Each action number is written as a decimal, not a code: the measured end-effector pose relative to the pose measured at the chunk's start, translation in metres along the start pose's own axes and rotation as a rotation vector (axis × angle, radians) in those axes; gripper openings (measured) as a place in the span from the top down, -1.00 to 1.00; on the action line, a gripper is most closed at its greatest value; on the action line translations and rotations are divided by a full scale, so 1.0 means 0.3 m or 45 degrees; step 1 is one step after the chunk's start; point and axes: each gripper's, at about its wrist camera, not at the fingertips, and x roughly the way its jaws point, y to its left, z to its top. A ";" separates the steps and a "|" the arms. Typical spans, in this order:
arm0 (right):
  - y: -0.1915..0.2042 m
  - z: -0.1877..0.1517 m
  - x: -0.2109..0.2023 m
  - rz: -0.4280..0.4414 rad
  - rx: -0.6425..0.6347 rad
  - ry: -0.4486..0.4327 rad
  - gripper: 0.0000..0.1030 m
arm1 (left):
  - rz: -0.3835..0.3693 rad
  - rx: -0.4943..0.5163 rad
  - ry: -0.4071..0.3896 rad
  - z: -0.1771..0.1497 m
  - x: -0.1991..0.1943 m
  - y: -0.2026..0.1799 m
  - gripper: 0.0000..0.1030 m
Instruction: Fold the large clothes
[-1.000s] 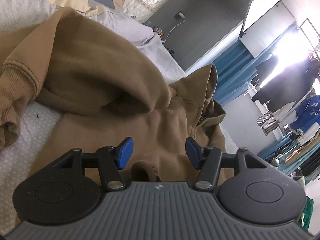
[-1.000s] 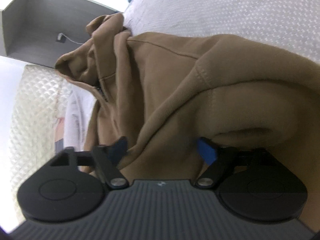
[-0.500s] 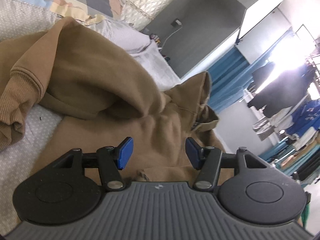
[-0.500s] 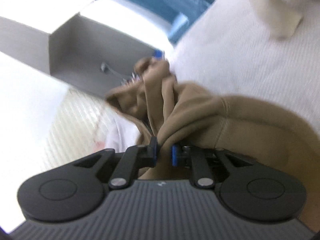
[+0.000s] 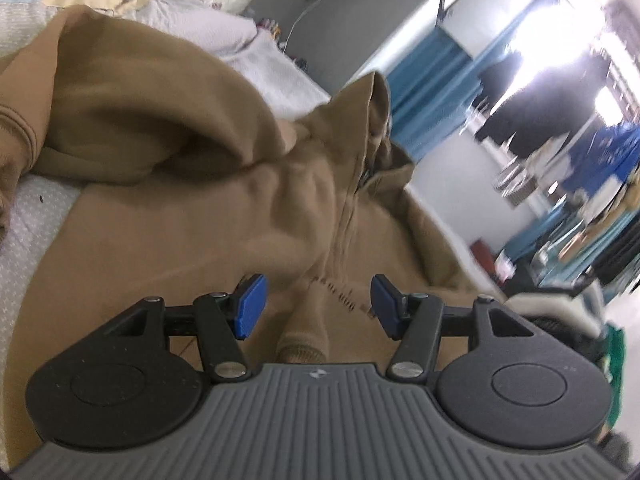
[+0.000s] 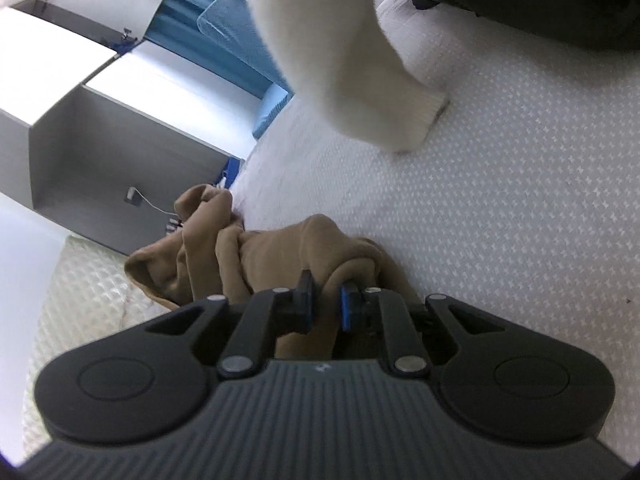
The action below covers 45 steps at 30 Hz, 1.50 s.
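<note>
Since a second ago the right claw [image 6: 326, 306] has closed on a fold of the brown hoodie [image 6: 256, 256] and pulled away, so its camera now sees much more of the white bed [image 6: 500, 220] than before. Then the hoodie filled that view; now it is a small bunched heap just past the claw. The blue pads [image 6: 346, 307] are close together and brown cloth is pinched between them.

The left claw [image 5: 316, 308] has moved only a little. Its view shows more of the hoodie's front, with the zipper [image 5: 346, 216] running up the middle to the hood [image 5: 374, 96]. This claw is wide, about half open, and holds nothing. Its blue pads sit apart, just above the hoodie, with a ribbed cuff [image 5: 302, 346] lying between and below them.

The hoodie lies on the bed. One sleeve [image 5: 132, 92] is folded over in a big hump on the left side of the left camera's view.

A white fuzzy sleeve [image 6: 352, 60] hangs down over the bed at the top of the right camera's view. Blue curtains [image 5: 432, 88] and hanging clothes [image 5: 560, 120] are in the blurry room behind
</note>
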 end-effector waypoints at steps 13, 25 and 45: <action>0.273 -0.196 -0.167 0.117 -0.279 -0.069 -0.40 | 0.123 0.041 0.064 -0.021 0.079 0.000 -0.23; 0.351 -0.370 0.103 -0.001 -0.447 0.086 0.71 | 0.112 -0.006 0.015 -0.011 0.069 0.013 -0.23; 0.118 -0.469 -0.188 -0.207 -0.127 0.079 0.73 | 0.066 0.203 -0.031 0.015 -0.025 -0.158 -0.23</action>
